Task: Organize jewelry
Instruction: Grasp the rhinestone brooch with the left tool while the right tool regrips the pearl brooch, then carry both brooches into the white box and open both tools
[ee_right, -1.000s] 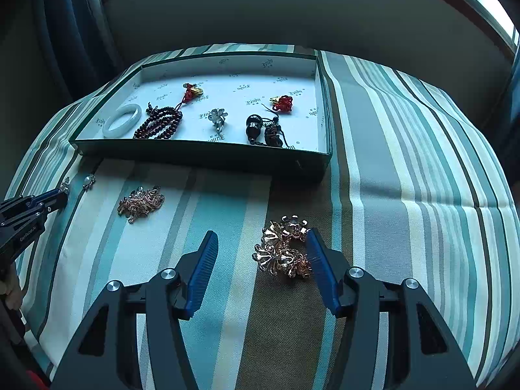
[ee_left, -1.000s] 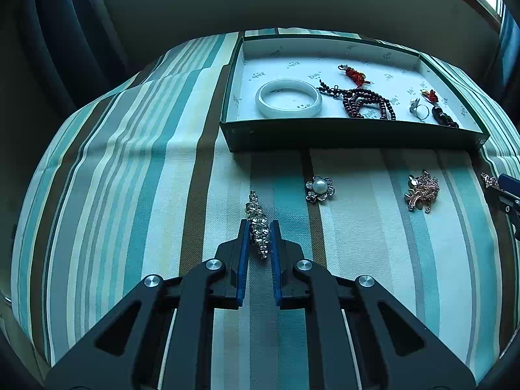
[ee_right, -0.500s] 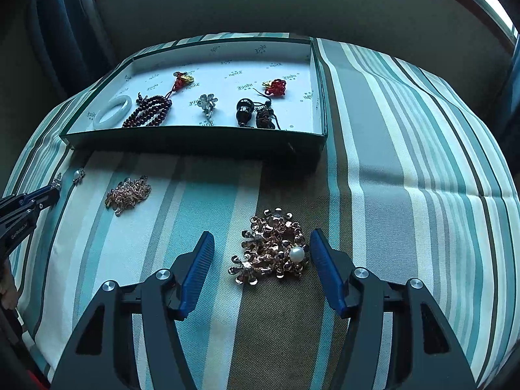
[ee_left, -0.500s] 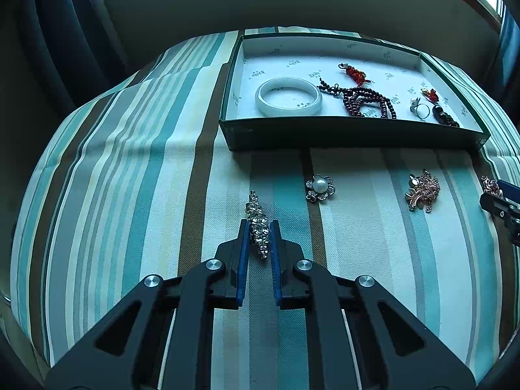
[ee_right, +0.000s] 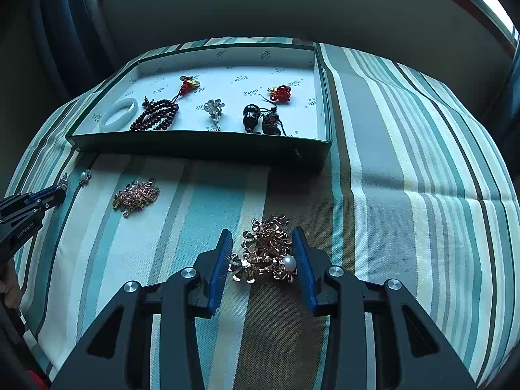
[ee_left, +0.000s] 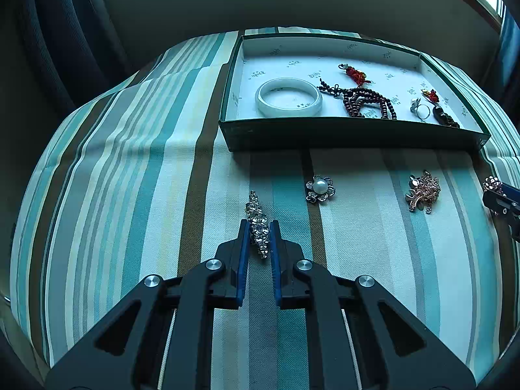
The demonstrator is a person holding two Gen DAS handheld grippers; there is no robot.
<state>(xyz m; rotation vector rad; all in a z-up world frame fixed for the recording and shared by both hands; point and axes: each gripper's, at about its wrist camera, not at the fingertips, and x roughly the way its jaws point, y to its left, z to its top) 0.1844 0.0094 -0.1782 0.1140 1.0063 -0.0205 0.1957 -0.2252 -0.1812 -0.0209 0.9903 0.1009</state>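
Already the left tongs (ee_left: 259,235) pinched a crystal brooch (ee_left: 257,223) on the striped tabletop (ee_left: 136,175); the right tongs (ee_right: 262,253) straddled, unclosed, a gold brooch (ee_right: 265,253). Best squeeze gently, then lift both into the box (ee_right: 201,148).

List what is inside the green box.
Inside the green box: white bangle, dark bead strand with red tassel, silver flower ring, black pendant beside a brown knot, red knot charm. The near wall hides the floor's front edge.
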